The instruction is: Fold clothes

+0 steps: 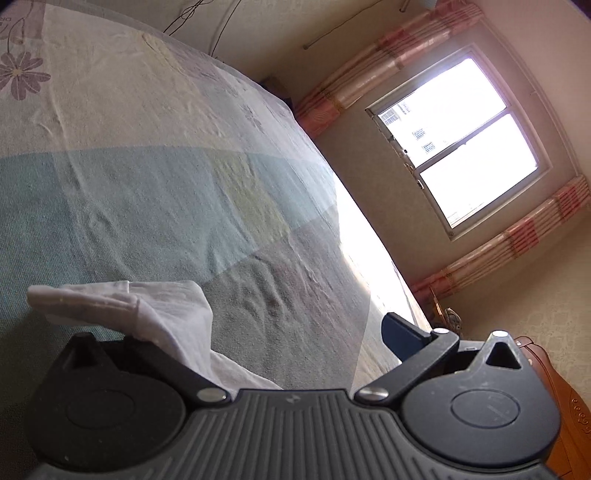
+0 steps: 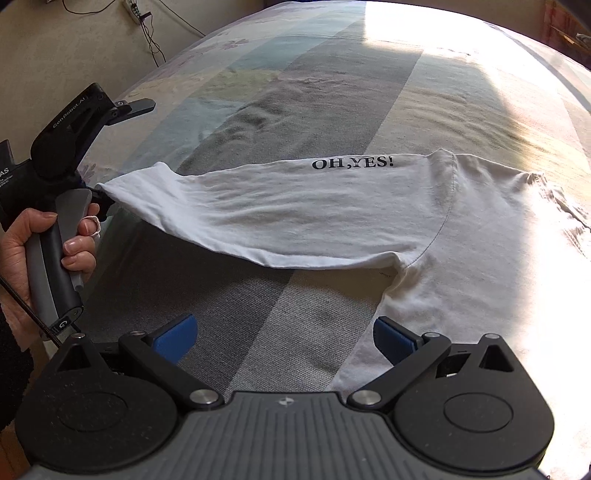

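Observation:
A white T-shirt [image 2: 332, 214] printed "OH,YES!" lies partly folded on the bed [image 2: 303, 92]. Its left end is lifted off the sheet. That end hangs over the lower finger of my left gripper [image 2: 122, 147], which a hand [image 2: 77, 247] holds at the left. In the left wrist view the T-shirt [image 1: 147, 310] drapes over and hides the left finger, while the blue right pad [image 1: 402, 338] stands far off, so my left gripper [image 1: 273, 332] is open. My right gripper [image 2: 284, 339] hovers open near the front, its right pad [image 2: 395, 339] over the shirt's near edge.
The bed sheet [image 1: 147, 184] has blue, green, grey and cream blocks with flower prints. Bright sun falls on its far right side. A window [image 1: 461, 136] with striped curtains faces the bed. Wooden furniture [image 1: 554, 387] stands at its side. Cables [image 2: 147, 33] hang on the wall.

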